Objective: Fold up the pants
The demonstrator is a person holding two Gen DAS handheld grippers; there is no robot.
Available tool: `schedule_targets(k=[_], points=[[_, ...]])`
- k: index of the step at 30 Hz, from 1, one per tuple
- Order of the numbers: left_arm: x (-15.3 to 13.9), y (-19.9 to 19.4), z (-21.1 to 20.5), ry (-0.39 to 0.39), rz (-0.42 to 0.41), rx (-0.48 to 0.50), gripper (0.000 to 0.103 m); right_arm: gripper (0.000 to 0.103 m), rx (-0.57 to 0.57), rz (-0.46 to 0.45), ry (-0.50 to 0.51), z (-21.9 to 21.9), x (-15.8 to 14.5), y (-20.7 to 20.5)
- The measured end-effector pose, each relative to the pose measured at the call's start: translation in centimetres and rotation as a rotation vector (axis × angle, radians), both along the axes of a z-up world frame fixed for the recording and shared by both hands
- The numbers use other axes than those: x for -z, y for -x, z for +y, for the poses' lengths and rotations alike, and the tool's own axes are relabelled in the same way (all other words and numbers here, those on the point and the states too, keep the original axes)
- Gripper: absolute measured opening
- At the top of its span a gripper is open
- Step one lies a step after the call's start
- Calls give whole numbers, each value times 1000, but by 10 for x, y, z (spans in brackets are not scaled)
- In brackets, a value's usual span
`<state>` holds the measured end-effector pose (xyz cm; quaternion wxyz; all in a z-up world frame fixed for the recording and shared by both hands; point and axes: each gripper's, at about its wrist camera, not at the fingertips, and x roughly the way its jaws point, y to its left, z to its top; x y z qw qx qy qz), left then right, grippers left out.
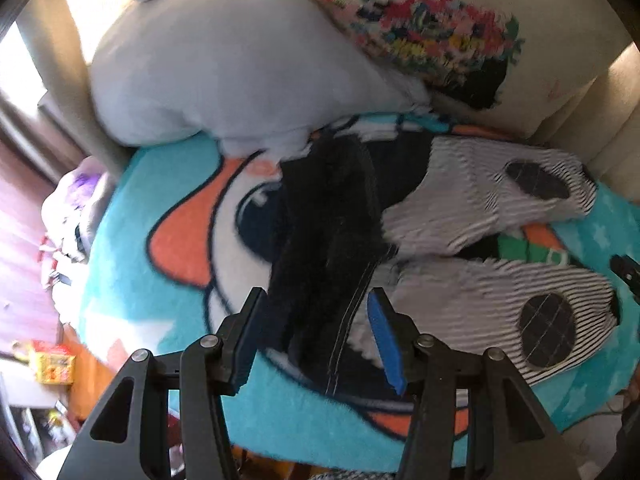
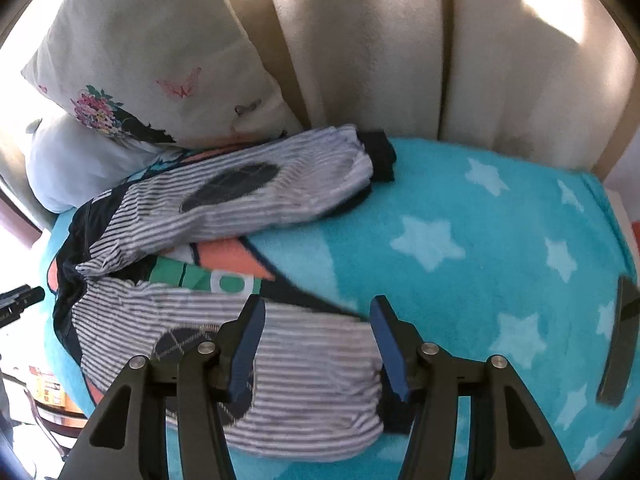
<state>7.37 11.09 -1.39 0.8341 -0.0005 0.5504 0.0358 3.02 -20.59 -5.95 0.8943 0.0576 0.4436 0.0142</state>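
**Striped pants spread on a star blanket**

The striped pants [image 2: 240, 196] lie legs apart on a turquoise star blanket [image 2: 480, 240]. The left tongs [image 1: 316, 304] hover spread above the dark waistband [image 1: 328, 216], pinching nothing; the right tongs [image 2: 316, 312], spread and widening, hang over the near leg's cuff.

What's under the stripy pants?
The pants lie on a turquoise blanket with white stars and a cartoon picture; orange and green bits show between the legs. The rest of the picture beneath the pants is covered, so it can't be seen.
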Motion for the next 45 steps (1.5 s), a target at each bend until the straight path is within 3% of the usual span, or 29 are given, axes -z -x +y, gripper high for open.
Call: schedule_targets(k=[8, 16, 28, 33, 35, 36, 37, 38, 39, 40, 41, 45], points=[[5, -69, -18, 2, -15, 205, 53, 62, -160, -100, 206, 27, -41, -56], [30, -124, -38, 4, 35, 372, 53, 62, -273, -38, 361, 53, -16, -129], [68, -172, -45, 75, 138, 515, 53, 62, -415, 91, 347, 67, 18, -199], [83, -178, -50, 84, 186, 563, 54, 80, -442, 81, 321, 57, 27, -208], [84, -181, -51, 81, 198, 567, 54, 80, -423, 93, 256, 48, 28, -211], [84, -184, -53, 73, 205, 568, 50, 78, -408, 107, 215, 44, 29, -213], [83, -185, -56, 84, 213, 580, 33, 71, -402, 112, 200, 42, 28, -213], [82, -187, -60, 98, 219, 591, 23, 65, -399, 121, 185, 42, 27, -212], [80, -187, -61, 108, 225, 599, 9, 48, -397, 130, 172, 42, 25, -212], [78, -187, -61, 120, 227, 603, 9, 20, -396, 136, 159, 41, 23, -212], [75, -185, -61, 119, 218, 602, 8, 10, -394, 152, 121, 39, 21, -212], [62, -183, -56, 148, 185, 574, 8, 7, -371, 158, 53, 30, 14, -206]])
